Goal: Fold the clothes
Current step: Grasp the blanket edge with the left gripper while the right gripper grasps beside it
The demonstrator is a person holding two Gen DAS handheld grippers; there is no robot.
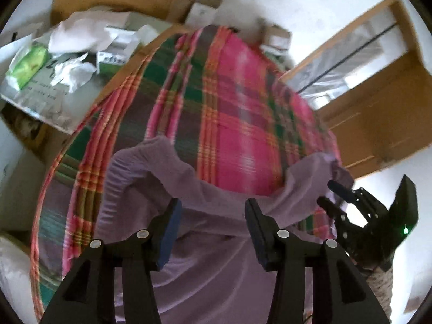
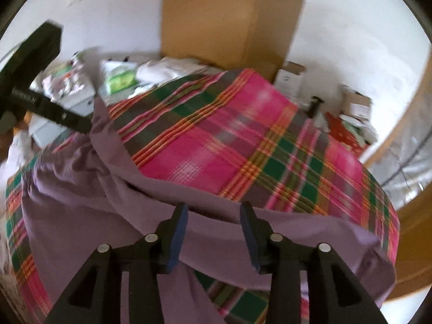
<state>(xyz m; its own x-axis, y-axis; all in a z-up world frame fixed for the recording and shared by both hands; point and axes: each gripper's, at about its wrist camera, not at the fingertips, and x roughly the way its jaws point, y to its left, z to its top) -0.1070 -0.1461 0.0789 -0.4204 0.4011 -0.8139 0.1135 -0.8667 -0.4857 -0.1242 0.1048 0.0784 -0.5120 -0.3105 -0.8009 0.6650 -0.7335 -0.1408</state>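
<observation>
A purple garment (image 1: pixel 216 256) lies crumpled on the near part of a bed covered by a pink and green plaid sheet (image 1: pixel 243 124). My left gripper (image 1: pixel 213 208) stands open just above the garment's upper edge, and nothing is pinched between its blue pads (image 1: pixel 167 232). To its right, the right gripper (image 1: pixel 333 195) sits at the garment's raised right corner (image 1: pixel 318 172). In the right wrist view, the right gripper (image 2: pixel 213 210) is open over a fold of the purple garment (image 2: pixel 108 202). The left tool's black body (image 2: pixel 46 105) reaches in from the upper left, its tips hidden behind cloth.
White bags, papers and small boxes (image 1: pixel 67 54) pile up beside the bed's far left. A tall cardboard box (image 2: pixel 232 19) leans on the white wall behind. A wooden frame with plastic sheeting (image 1: pixel 359 62) stands on the right. More boxes (image 2: pixel 353 124) crowd the far right corner.
</observation>
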